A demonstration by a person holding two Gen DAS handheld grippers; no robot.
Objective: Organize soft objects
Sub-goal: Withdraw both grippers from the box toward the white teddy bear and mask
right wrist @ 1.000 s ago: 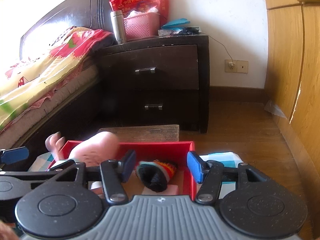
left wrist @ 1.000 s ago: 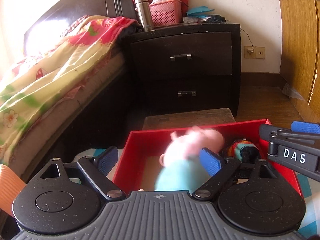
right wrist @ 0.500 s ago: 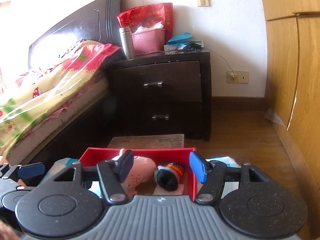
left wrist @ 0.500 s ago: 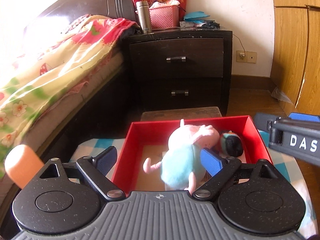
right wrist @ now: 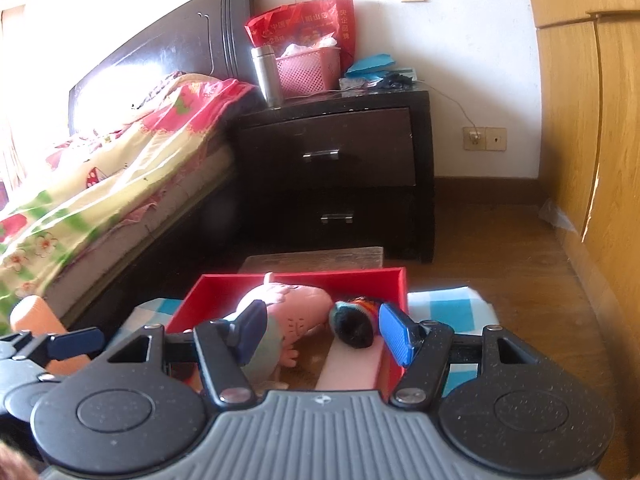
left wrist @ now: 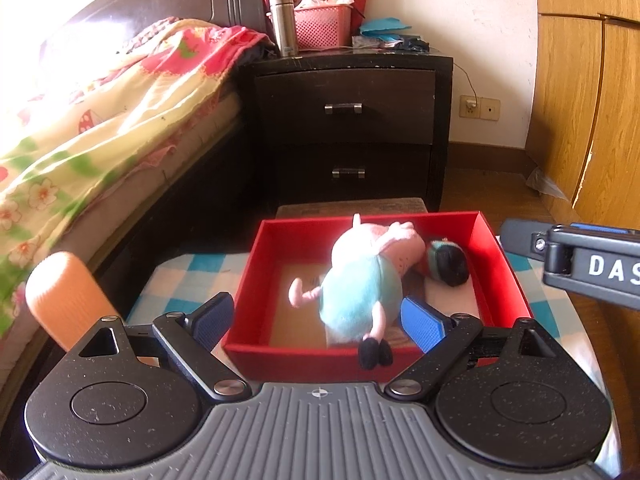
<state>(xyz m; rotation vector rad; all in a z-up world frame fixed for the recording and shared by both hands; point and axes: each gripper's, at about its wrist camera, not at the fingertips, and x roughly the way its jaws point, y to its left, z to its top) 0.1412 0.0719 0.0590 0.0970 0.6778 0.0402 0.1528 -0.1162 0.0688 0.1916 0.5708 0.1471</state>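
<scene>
Lying inside open red cardboard box (left wrist: 256,280): pink pig plush in pale blue dress (left wrist: 360,280), black feet draped over near rim. Beside it, a dark striped knitted item (left wrist: 448,264), possibly a sock. Left gripper (left wrist: 320,322) spread wide, empty. Right gripper (right wrist: 324,334) likewise parted, holding nothing. Nearby left, an orange ribbed cylinder (left wrist: 60,296).

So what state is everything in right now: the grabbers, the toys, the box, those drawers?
left gripper: open, holding nothing.
right gripper: open, holding nothing.
pig plush: lying in the box, feet over the near wall.
small dark-haired doll: lying in the box, beside the pig's head.
red box: open, no lid on.
orange cylinder: left of the box, tilted.
nightstand drawers: both shut.
steel flask: upright, capped.
</scene>
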